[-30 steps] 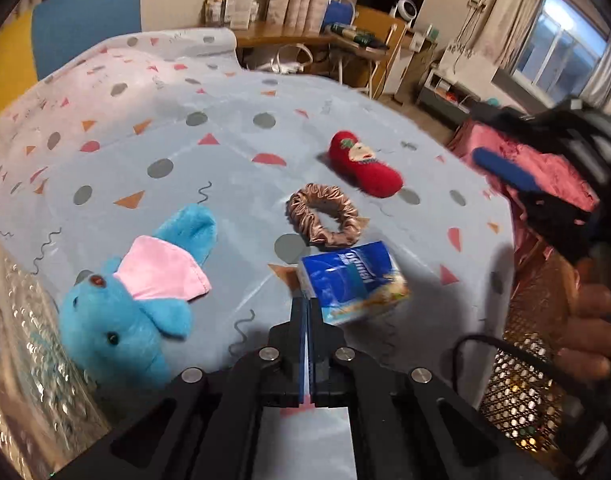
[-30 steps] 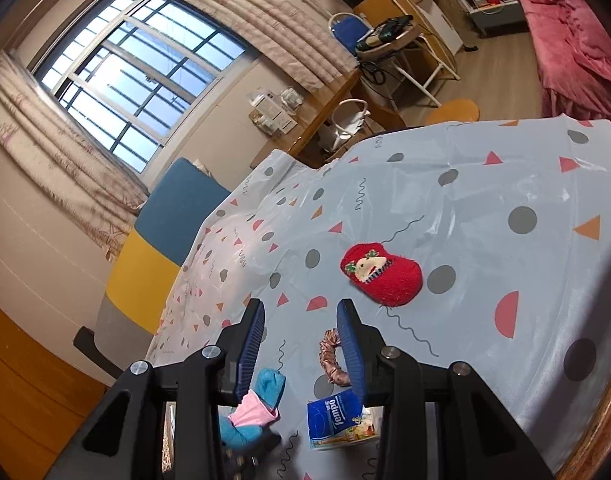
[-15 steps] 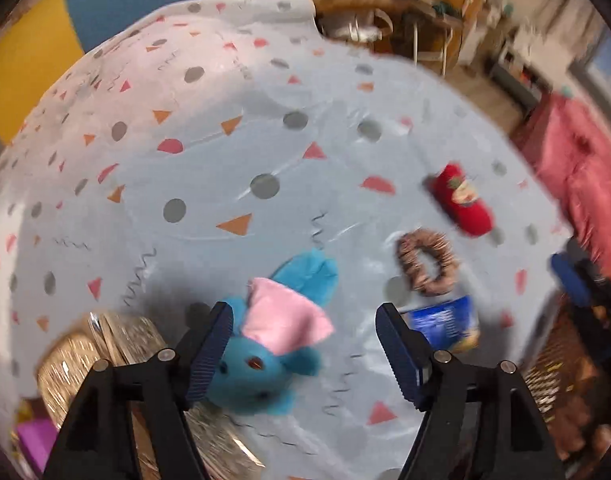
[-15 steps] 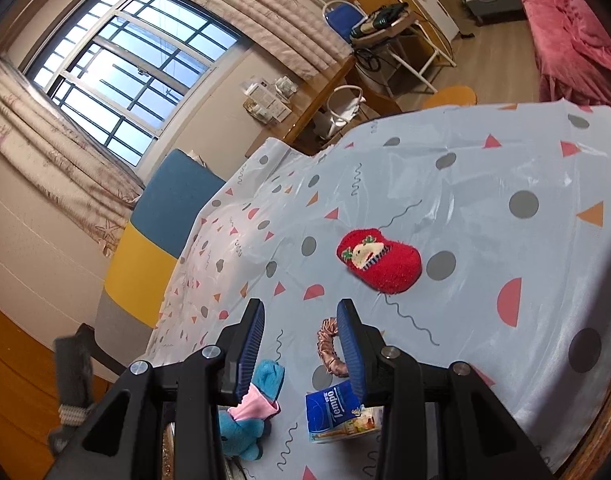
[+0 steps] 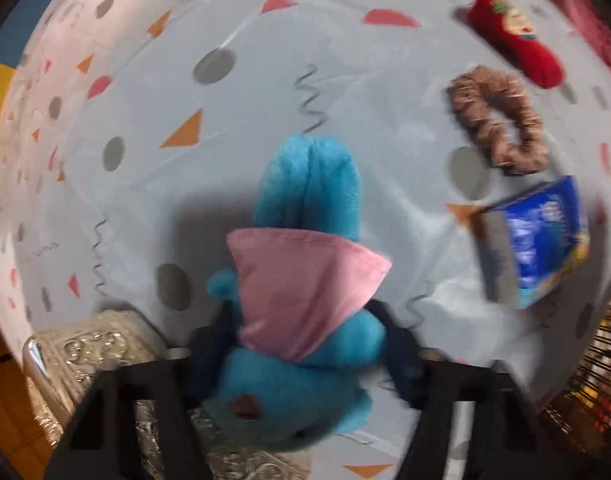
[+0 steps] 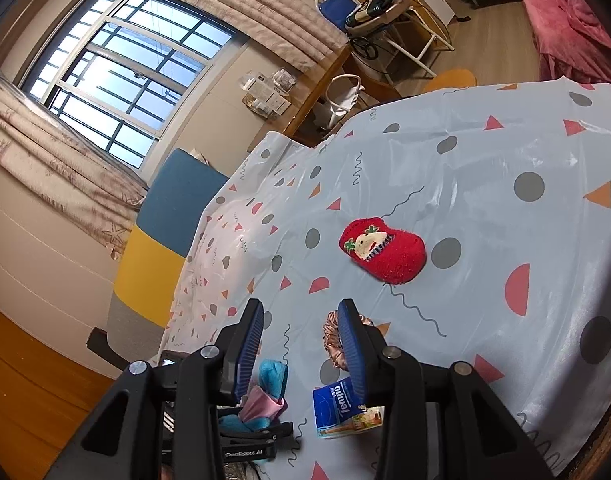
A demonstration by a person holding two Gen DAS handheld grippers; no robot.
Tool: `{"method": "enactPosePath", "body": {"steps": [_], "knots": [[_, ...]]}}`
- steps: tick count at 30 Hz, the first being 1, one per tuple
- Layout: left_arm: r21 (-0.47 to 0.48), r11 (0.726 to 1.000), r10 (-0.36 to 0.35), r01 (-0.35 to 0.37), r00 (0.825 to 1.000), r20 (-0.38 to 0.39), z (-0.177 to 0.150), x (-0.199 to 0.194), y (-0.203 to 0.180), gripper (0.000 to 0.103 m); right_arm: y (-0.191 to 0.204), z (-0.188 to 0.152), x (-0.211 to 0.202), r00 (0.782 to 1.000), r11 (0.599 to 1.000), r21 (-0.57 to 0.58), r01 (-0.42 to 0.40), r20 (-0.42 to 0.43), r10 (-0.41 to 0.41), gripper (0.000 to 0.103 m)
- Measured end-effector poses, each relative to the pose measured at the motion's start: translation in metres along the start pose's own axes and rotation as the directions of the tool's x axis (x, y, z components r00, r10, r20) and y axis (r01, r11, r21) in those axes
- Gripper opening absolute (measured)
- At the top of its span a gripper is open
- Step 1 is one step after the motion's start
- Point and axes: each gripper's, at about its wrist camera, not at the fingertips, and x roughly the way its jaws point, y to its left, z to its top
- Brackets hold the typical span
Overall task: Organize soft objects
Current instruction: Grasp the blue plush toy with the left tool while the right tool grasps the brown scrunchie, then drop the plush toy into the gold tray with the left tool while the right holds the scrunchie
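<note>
A blue plush toy (image 5: 309, 184) with a pink ear lies on the patterned tablecloth (image 5: 345, 80). My left gripper (image 5: 301, 344) points straight down over it; its jaws are closing, one on each side of the toy's head, and the pads touch its sides. The right wrist view shows the same toy (image 6: 271, 374) in the left gripper (image 6: 261, 424). Further off lie a red sock (image 5: 513, 36), a brown scrunchie (image 5: 497, 120) and a blue tissue pack (image 5: 537, 240). My right gripper (image 6: 301, 308) hovers open above the table with nothing between its fingers.
A silver foil tray (image 5: 85, 352) sits at the near left beside the toy. A wire mesh basket (image 5: 601, 360) stands at the table's right edge. A blue and yellow chair (image 6: 165, 216) stands behind the table, with desks and a pink bed beyond.
The left gripper went from shut near the tissue pack to wide open, swung left and down over the plush toy, and its jaws now close on it. The right gripper barely moved.
</note>
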Motion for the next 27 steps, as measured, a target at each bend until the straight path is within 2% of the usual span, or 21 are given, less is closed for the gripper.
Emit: {"method": "enactPosePath", "body": {"steps": [3, 5, 8, 11, 13, 15, 17, 20, 23, 25, 27], "knots": [[0.034, 0.999, -0.023, 0.021, 0.999, 0.046, -0.006, -0.009, -0.007, 0.039, 0.002, -0.001, 0.0, 1.0, 1.0, -0.008, 0.004, 0.002, -0.004, 0.039], [0.009, 0.999, -0.05, 0.05, 0.995, 0.084, -0.012, -0.014, -0.008, 0.039, 0.004, -0.001, 0.0, 1.0, 1.0, -0.019, 0.005, -0.001, -0.005, 0.039], [-0.043, 0.992, -0.112, 0.122, 0.978, 0.178, -0.03, -0.028, -0.008, 0.039, 0.007, -0.002, 0.003, 1.0, 0.999, -0.036, 0.007, -0.021, -0.008, 0.039], [-0.055, 0.973, -0.201, 0.225, 0.936, 0.288, -0.061, -0.045, -0.013, 0.039, 0.011, 0.0, 0.014, 0.996, 0.998, -0.059, 0.011, -0.09, -0.016, 0.039], [-0.043, 0.97, -0.211, 0.241, 0.913, 0.348, -0.085, -0.053, -0.018, 0.039, 0.016, 0.003, 0.03, 0.983, 0.992, -0.115, 0.055, -0.166, -0.073, 0.039], [-0.056, 0.965, -0.217, 0.255, 0.903, 0.37, -0.101, -0.053, -0.021, 0.039, 0.025, 0.005, 0.051, 0.959, 0.974, -0.201, 0.101, -0.243, -0.149, 0.039], [-0.064, 0.96, -0.228, 0.273, 0.891, 0.392, -0.119, -0.052, -0.023, 0.039, 0.035, 0.003, 0.071, 0.935, 0.944, -0.303, 0.132, -0.28, -0.22, 0.039], [-0.07, 0.957, -0.228, 0.282, 0.879, 0.418, -0.139, -0.054, -0.026, 0.039, 0.045, -0.006, 0.108, 0.871, 0.869, -0.465, 0.171, -0.341, -0.354, 0.042], [-0.073, 0.957, -0.22, 0.282, 0.865, 0.452, -0.141, -0.053, -0.034, 0.039, 0.047, -0.018, 0.14, 0.809, 0.778, -0.587, 0.224, -0.332, -0.484, 0.043], [-0.074, 0.954, -0.221, 0.29, 0.849, 0.481, -0.148, -0.054, -0.037, 0.039, 0.047, -0.026, 0.152, 0.788, 0.728, -0.644, 0.236, -0.312, -0.531, 0.043], [-0.081, 0.953, -0.214, 0.291, 0.839, 0.5, -0.152, -0.053, -0.04, 0.039, 0.048, -0.034, 0.159, 0.775, 0.692, -0.682, 0.238, -0.296, -0.559, 0.05]]}}
